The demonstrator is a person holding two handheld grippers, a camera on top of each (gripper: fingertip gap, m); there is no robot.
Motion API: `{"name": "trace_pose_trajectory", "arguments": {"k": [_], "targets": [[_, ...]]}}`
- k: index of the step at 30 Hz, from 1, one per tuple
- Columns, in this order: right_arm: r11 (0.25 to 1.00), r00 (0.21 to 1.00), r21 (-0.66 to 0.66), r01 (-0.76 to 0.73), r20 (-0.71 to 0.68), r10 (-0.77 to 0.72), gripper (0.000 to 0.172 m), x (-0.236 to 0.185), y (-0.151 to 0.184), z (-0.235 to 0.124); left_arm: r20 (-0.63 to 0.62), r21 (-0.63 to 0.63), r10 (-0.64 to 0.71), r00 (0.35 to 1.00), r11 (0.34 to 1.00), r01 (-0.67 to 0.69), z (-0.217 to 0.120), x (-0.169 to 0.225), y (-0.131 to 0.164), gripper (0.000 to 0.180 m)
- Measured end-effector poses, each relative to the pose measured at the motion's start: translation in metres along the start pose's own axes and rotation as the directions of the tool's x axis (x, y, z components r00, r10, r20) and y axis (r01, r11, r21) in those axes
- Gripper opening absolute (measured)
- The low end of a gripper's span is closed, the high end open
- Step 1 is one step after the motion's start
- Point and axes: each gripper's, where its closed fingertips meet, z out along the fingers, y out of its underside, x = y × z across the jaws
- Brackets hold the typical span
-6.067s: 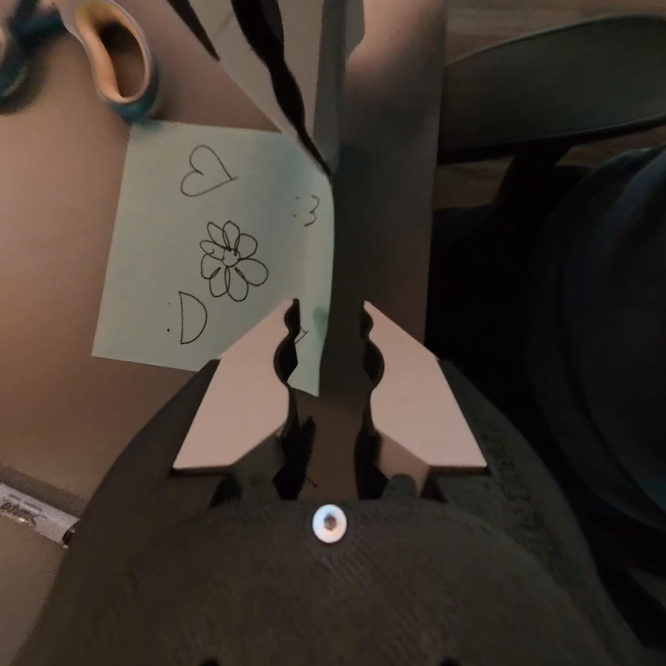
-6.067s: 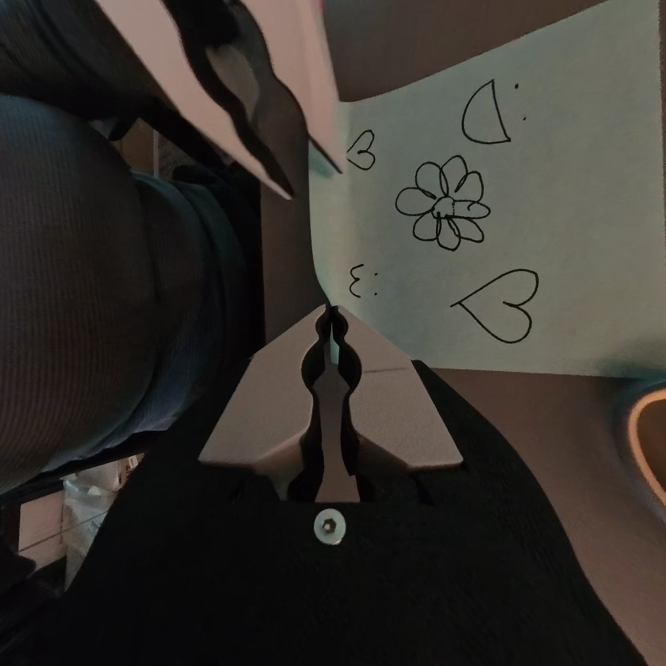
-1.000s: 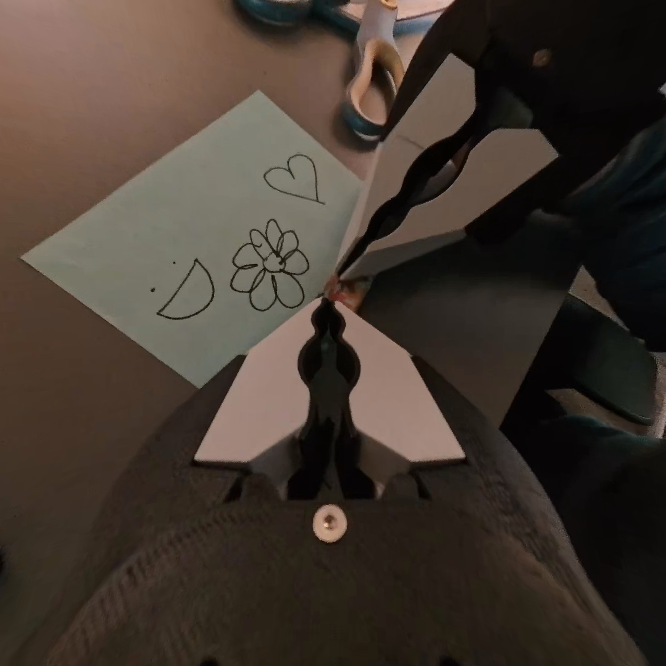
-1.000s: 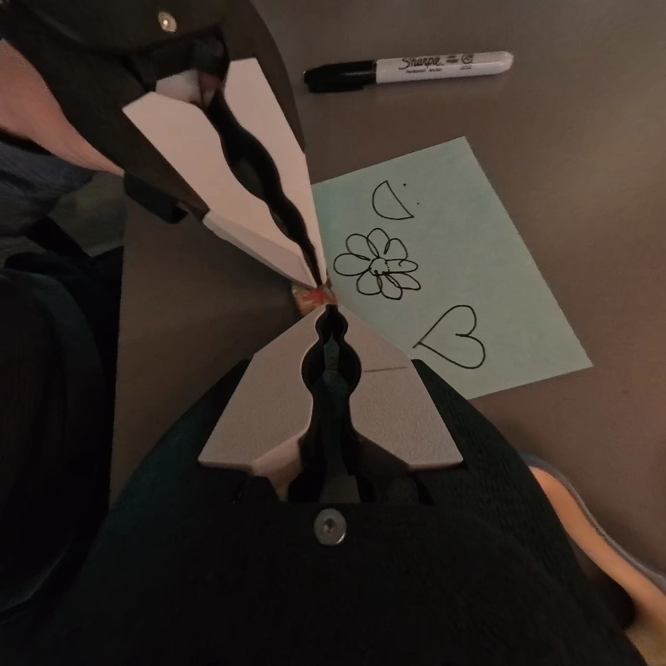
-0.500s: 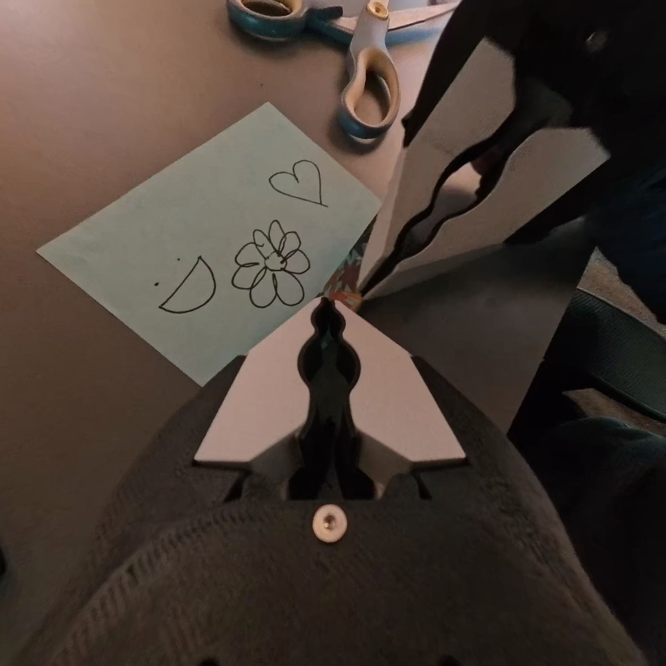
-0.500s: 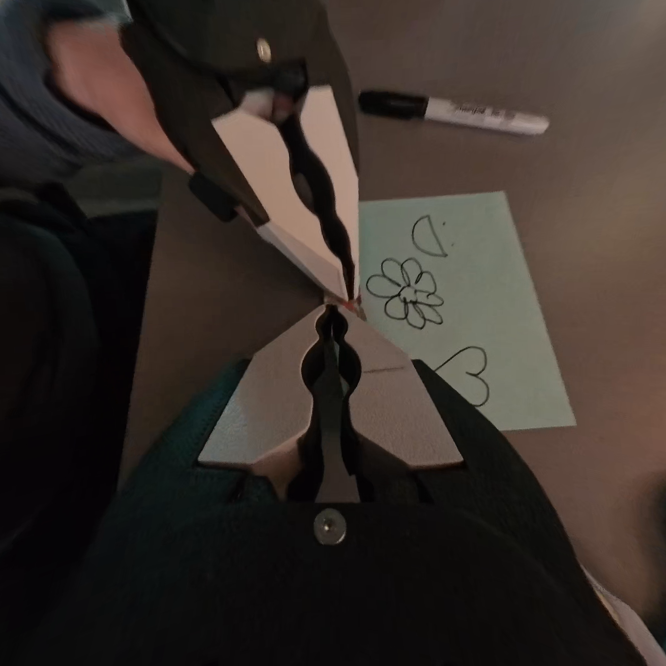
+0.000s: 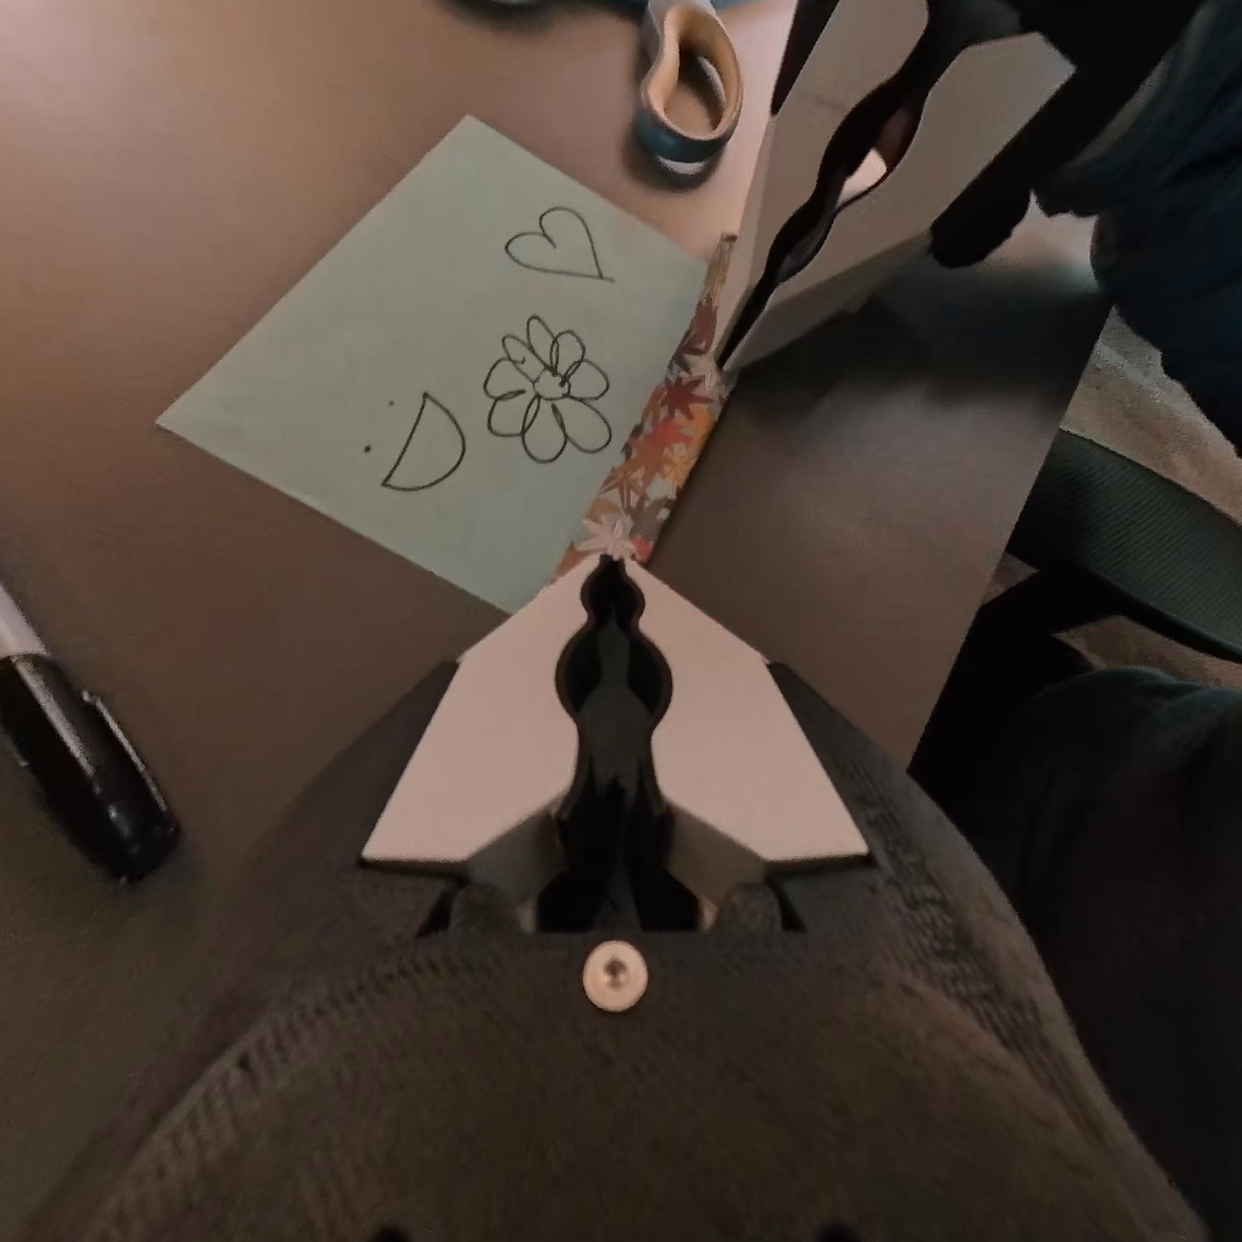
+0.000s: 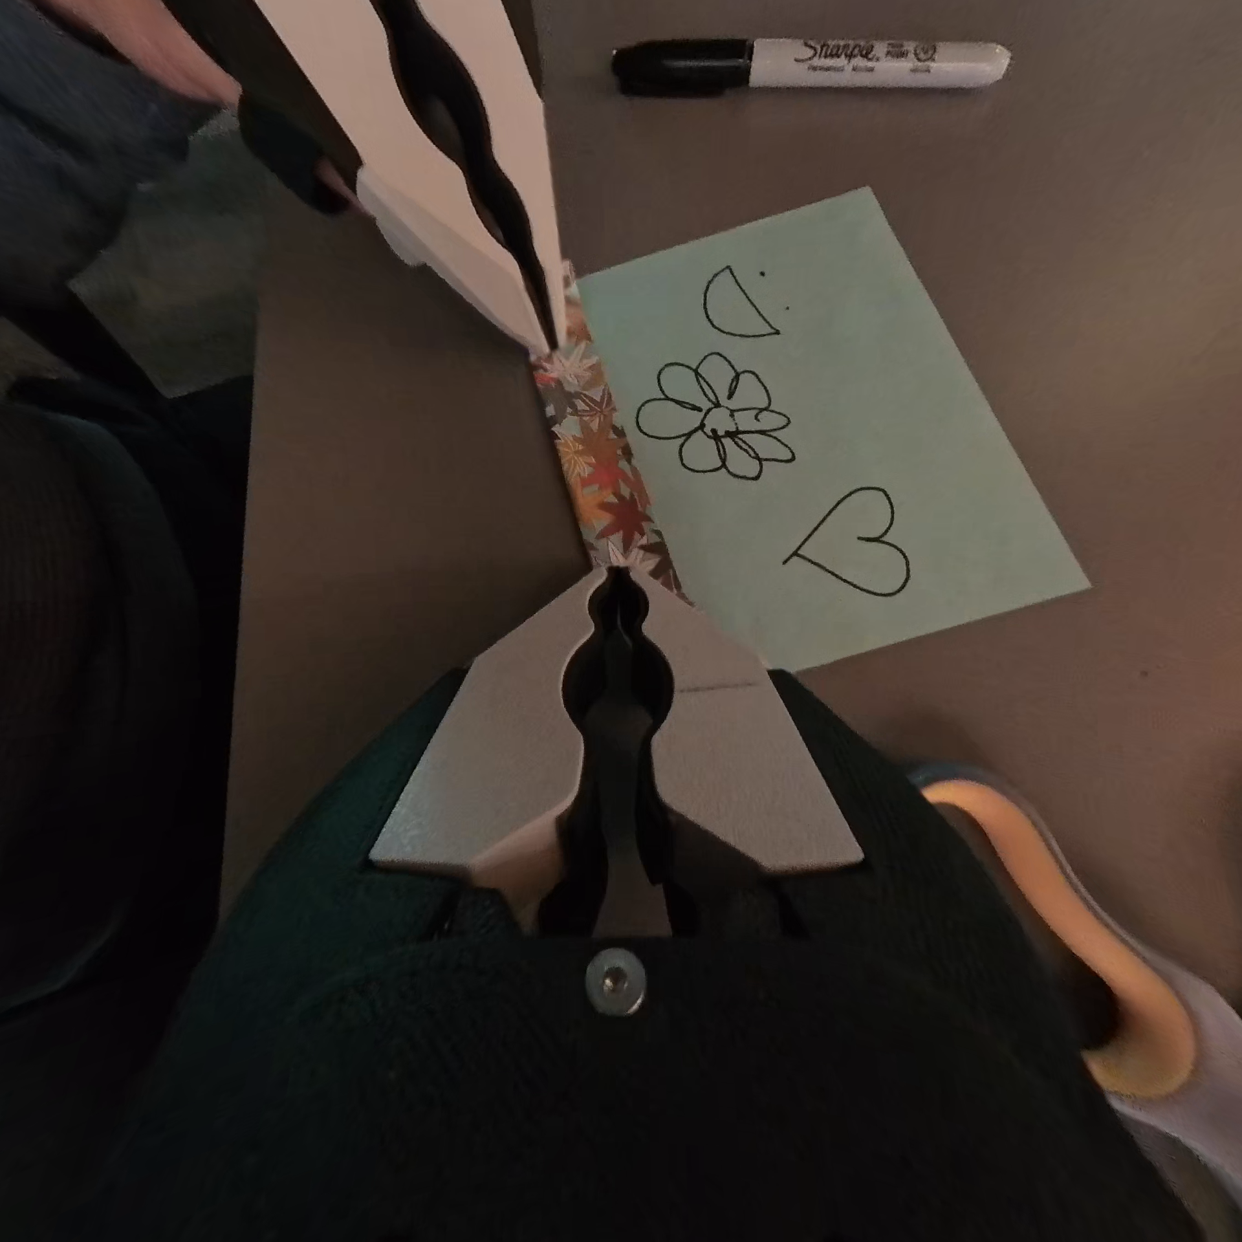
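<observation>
While I am holding both grippers over the table, my left gripper is pinching one end of a leaf-patterned tape strip and my right gripper is pinching the other. The strip is stretching between them, along the near edge of the pale green paper, with a marker lying beyond.

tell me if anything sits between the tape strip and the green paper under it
Nothing visible does. The tape strip is stretched between the left gripper and right gripper, both shut on its ends, along the green paper's near edge. The marker and scissors lie off to the sides.
</observation>
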Motion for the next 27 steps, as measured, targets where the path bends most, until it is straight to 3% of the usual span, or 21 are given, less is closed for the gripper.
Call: {"name": "trace_pose_trajectory", "arguments": {"k": [14,16,18,22,23,24,27], "targets": [[0.997,0.996,0.024,-0.078,-0.035,0.079,0.000,0.011,0.023,-0.028,0.029,-0.019,0.062,0.998,0.998,-0.061,-0.019,-0.011,0.013,0.000],[0.996,0.996,0.029,-0.080,-0.035,0.081,0.000,0.011,0.023,-0.028,0.090,0.019,0.189,0.978,0.981,-0.191,-0.024,-0.014,0.005,0.000],[0.996,0.996,0.029,-0.081,-0.032,0.082,0.000,0.011,0.023,-0.028,0.039,0.103,0.309,0.950,0.945,-0.311,-0.026,0.008,-0.010,0.000],[0.996,0.995,0.022,-0.091,-0.028,0.092,0.000,0.011,0.023,-0.028,0.068,0.078,0.557,0.828,0.824,-0.561,-0.020,0.029,-0.022,0.000],[0.996,0.995,0.018,-0.091,-0.032,0.092,0.000,0.011,0.023,-0.028,0.097,0.096,0.602,0.793,0.787,-0.609,-0.021,0.034,-0.028,0.018],[0.996,0.995,0.015,-0.089,-0.037,0.090,0.000,0.011,0.023,-0.028,0.159,0.110,0.615,0.772,0.766,-0.633,-0.024,0.033,-0.036,0.025],[0.996,0.995,0.015,-0.088,-0.046,0.089,0.000,0.011,0.023,-0.028,0.258,0.141,0.564,0.784,0.781,-0.609,-0.039,0.025,-0.046,0.045]]}}
